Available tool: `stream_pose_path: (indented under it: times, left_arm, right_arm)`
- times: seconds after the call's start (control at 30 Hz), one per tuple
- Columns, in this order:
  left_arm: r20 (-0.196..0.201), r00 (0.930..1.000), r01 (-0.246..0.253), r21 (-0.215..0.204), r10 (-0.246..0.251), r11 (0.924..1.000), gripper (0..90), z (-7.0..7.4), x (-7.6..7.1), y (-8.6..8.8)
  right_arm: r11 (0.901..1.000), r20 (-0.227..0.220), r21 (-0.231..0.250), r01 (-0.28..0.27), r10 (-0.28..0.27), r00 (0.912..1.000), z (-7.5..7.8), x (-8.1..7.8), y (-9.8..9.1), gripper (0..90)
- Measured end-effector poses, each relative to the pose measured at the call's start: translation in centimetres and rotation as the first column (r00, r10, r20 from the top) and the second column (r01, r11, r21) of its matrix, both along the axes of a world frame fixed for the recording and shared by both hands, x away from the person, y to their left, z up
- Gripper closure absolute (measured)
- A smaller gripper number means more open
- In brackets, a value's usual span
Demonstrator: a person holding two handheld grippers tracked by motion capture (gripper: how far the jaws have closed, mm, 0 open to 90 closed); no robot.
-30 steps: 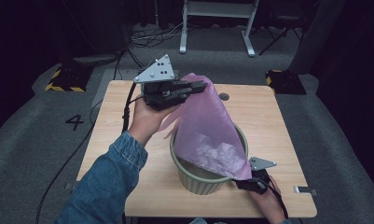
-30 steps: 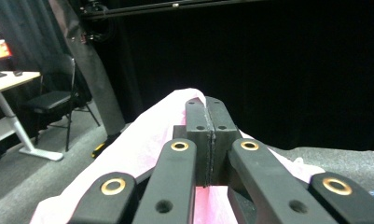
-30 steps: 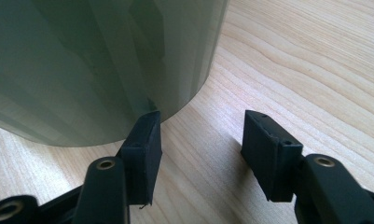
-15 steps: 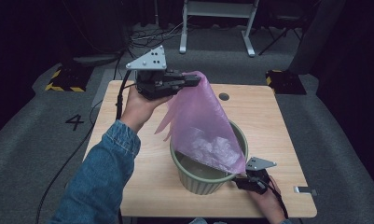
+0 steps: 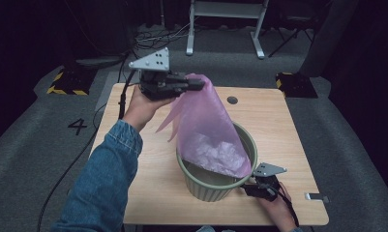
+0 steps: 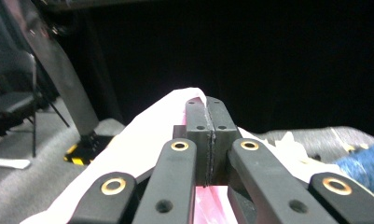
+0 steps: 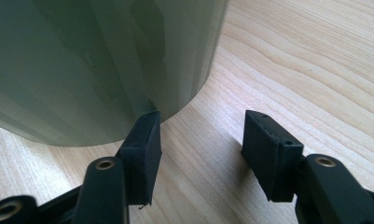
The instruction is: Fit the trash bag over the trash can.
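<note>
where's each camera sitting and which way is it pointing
High view: above the person's side, looking forward and down on the wooden table; both forearms and tools.
Left gripper view: on the left tool, facing a dark backdrop; jaws shut on the pink plastic bag.
Right gripper view: on the right tool, low beside the green ribbed pot.
Shared: the bag shows in the high and left gripper views.

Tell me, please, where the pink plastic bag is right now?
In the high view, the pink bag stretches from the left gripper, shut on its top corner, down into the green bin mid-table.
</note>
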State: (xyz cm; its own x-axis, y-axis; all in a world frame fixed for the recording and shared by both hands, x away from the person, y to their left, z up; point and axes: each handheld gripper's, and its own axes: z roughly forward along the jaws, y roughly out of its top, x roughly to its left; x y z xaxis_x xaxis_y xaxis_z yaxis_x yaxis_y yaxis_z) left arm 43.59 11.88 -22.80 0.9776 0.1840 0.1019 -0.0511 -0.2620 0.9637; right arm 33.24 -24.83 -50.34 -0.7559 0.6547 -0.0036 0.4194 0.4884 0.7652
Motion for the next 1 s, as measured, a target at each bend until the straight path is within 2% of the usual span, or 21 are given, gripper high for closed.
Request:
stream_pose_path:
  times: [0.13,0.3,0.57,0.6,0.67,0.73,0.87,1.0]
  left_arm:
    - [-0.009,0.9996,0.026,0.039,-0.025,0.9989,89.6,-1.9,-1.2,-0.9]
    - [-0.036,0.9983,0.049,0.082,-0.046,0.9954,89.5,-3.3,-2.4,-1.4]
    - [-0.079,0.9946,0.079,0.148,-0.068,0.9858,89.5,-5.6,-5.2,-1.5]
    - [-0.082,0.9942,0.081,0.154,-0.069,0.9848,89.5,-5.8,-5.5,-1.4]
    - [-0.105,0.9922,0.086,0.19,-0.067,0.978,89.5,-6.7,-6.3,-1.4]
    - [-0.123,0.9904,0.088,0.207,-0.063,0.9743,89.4,-7.3,-6.7,-1.4]
    - [-0.169,0.9842,0.09,0.218,-0.054,0.9718,89.4,-8.4,-7.2,-1.2]
    - [-0.196,0.9793,0.097,0.227,-0.052,0.9691,89.3,-9.2,-7.5,-1.1]
  right_arm:
    - [1.0,-0.002,0.0,0.001,-0.001,1.0,0.0,0.0,0.0,47.0]
    - [0.9999,0.001,0.007,0.009,-0.009,1.0,0.1,-0.1,-0.3,51.7]
    - [0.9969,0.021,0.075,0.021,-0.023,0.9995,0.6,-0.1,-1.3,51.7]
    - [0.9963,0.031,0.084,0.018,-0.021,0.9993,0.9,-0.2,-1.4,51.6]
    - [0.9959,0.05,0.088,0.02,-0.024,0.9985,1.4,-0.3,-1.7,51.7]
    - [0.9932,0.064,0.114,0.024,-0.031,0.9975,2.1,-0.4,-2.2,51.6]
    - [0.9838,0.072,0.175,0.036,-0.049,0.9962,3.8,0.0,-3.6,51.3]
    - [0.9814,0.085,0.189,0.033,-0.049,0.9952,5.3,0.2,-4.2,50.6]
